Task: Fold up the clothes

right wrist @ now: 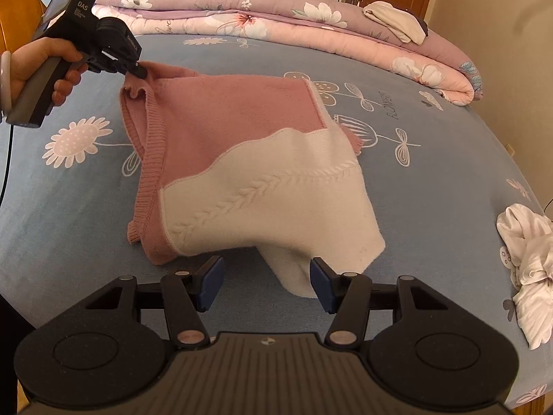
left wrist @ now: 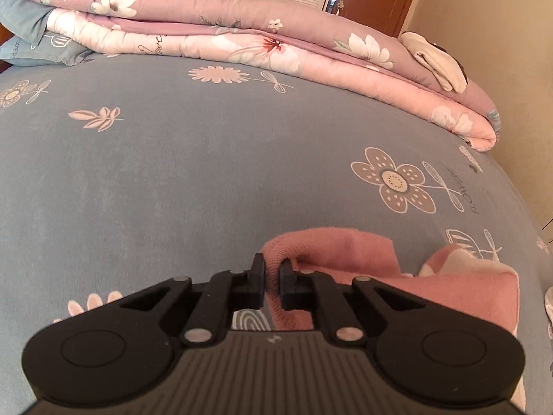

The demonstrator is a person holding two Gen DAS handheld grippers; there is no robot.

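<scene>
We find the pink-and-cream knitted sweater (right wrist: 242, 173) lying mid-bed on the grey-blue flower-printed bedsheet (right wrist: 432, 190), already doubled over at least once: a cream panel with a cable braid lies on top of the pink body, ribbed pink hem along the near left edge.

Our left gripper (left wrist: 272, 278) is clamped on a pink ribbed edge at the far left corner, the fabric pinched tight between its jaws; the right wrist view shows that corner lifted a little off the sheet.

Our right gripper (right wrist: 266, 282) stands with jaws spread wide, a loose cream flap hanging just between them; no grip there.

Progress, as we judge it: partly folded, not yet a neat packet. The cream end droops unevenly and edges do not line up. Whether the held corner is being carried over or set down, we cannot tell.

A crumpled white garment (right wrist: 528, 269) lies at the right edge, seemingly unfolded. A folded pink floral quilt (right wrist: 311, 31) lies behind, a small cream cloth (right wrist: 394, 20) on it.
</scene>
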